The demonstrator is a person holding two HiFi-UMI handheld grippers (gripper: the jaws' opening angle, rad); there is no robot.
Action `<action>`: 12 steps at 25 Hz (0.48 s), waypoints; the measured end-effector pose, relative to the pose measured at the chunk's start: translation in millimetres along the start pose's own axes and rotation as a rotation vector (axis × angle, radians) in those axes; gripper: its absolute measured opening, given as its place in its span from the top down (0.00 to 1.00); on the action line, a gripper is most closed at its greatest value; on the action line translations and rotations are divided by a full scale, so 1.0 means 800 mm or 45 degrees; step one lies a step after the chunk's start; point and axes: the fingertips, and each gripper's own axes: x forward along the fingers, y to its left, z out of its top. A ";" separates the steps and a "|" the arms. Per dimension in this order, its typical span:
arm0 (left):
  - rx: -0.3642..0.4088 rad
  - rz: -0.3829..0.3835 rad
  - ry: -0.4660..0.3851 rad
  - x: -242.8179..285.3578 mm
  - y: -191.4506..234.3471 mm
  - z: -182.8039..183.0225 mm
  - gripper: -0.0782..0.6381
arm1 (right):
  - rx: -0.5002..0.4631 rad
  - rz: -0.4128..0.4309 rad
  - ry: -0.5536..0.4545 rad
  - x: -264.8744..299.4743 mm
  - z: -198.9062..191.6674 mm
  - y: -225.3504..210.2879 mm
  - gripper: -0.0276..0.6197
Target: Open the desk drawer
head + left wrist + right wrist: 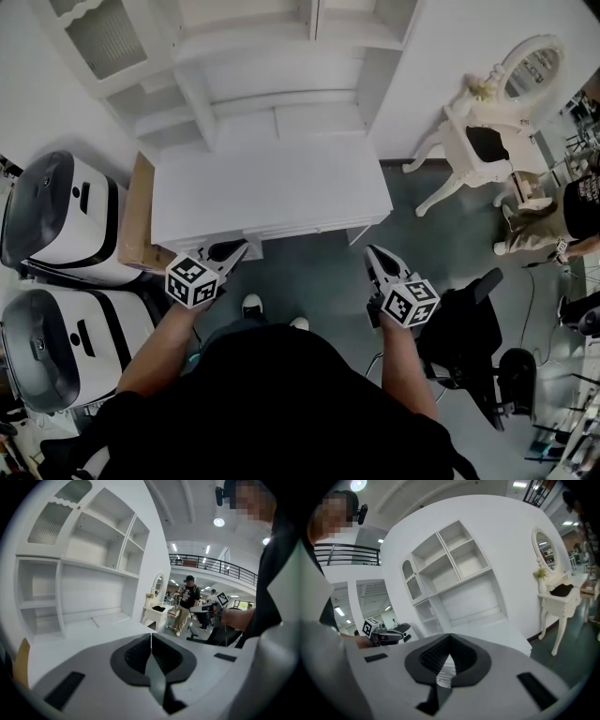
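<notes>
A white desk with an open-shelved hutch stands against the wall ahead of me. Its drawer front runs along the near edge and sits flush, closed. My left gripper is shut and empty, its tips just below the desk's front left corner. My right gripper is also shut and empty, and hangs over the floor off the front right corner. The left gripper view shows the left gripper pointing across the desk top. The right gripper view has the right gripper facing the hutch.
Two white-and-black machines and a cardboard sheet stand left of the desk. On the right are a white vanity table with a mirror and a black office chair. A person stands at the far right.
</notes>
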 end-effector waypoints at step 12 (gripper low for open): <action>-0.007 -0.113 0.019 0.034 0.061 0.009 0.87 | -0.014 -0.121 0.015 0.039 0.020 0.002 0.95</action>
